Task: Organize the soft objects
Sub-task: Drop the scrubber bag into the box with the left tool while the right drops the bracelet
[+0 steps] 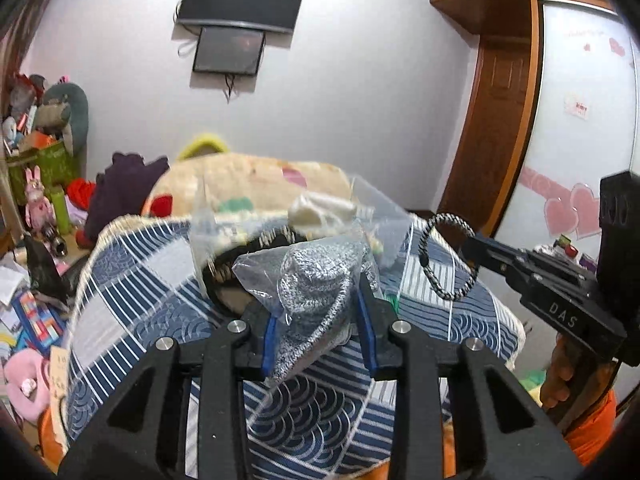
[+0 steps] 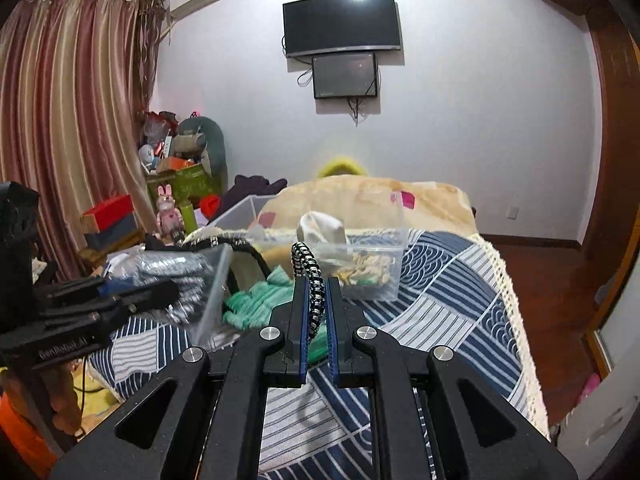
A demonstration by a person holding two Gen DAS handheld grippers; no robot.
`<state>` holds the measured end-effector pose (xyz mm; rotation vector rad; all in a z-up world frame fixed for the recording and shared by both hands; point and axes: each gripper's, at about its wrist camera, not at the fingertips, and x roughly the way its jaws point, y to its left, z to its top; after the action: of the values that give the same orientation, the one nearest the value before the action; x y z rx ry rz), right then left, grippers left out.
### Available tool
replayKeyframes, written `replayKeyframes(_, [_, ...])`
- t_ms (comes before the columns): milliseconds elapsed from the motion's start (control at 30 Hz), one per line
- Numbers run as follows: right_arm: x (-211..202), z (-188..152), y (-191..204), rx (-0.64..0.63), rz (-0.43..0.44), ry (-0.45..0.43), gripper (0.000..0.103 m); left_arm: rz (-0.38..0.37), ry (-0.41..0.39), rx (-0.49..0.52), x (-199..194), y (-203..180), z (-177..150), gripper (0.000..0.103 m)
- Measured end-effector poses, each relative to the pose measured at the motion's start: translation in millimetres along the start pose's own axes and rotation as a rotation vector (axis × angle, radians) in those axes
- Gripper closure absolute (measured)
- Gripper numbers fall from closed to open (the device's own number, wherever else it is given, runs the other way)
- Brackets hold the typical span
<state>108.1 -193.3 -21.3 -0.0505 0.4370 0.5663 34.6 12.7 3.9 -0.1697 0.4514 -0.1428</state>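
Carrying both items above the bed (image 2: 460, 276): left gripper (image 1: 318, 312) clamps a bagged grey knit (image 1: 316, 284), right gripper (image 2: 316, 300) pinches a braided cord (image 2: 308, 268); next, probably, the clear bin (image 2: 394, 248).

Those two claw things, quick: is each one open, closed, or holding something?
Left gripper: closed on a grey knit item in a clear plastic bag.
Right gripper: closed on a black-and-white braided loop.

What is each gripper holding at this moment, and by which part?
The left gripper pinches a bagged grey knit item around its middle. The right gripper clamps one side of a black-and-white braided loop.
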Motion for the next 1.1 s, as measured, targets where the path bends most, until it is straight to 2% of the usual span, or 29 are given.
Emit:
replayKeyframes(233, [-4.0, 19.6, -7.4, 0.001, -0.012, -0.055, 0.096, 0.041, -0.075, 0.017, -4.3, 5.1, 31.4, 0.07])
replayKeyframes(567, [2.7, 50.0, -9.3, -0.022, -0.029, -0.126, 0.096, 0.12, -0.09, 0.033, 22.6, 19.1, 61.4, 0.07])
replayKeyframes(800, [27.4, 55.4, -2.9, -0.039, -0.054, -0.109, 0.096, 0.155, -0.079, 0.076, 47.6, 18.6, 73.3, 0.07])
replayKeyframes(1100, [71.4, 53.2, -11.5, -0.021, -0.092, -0.029, 0.096, 0.164, 0.004, 0.093, 89.3, 28.5, 71.9, 0.07])
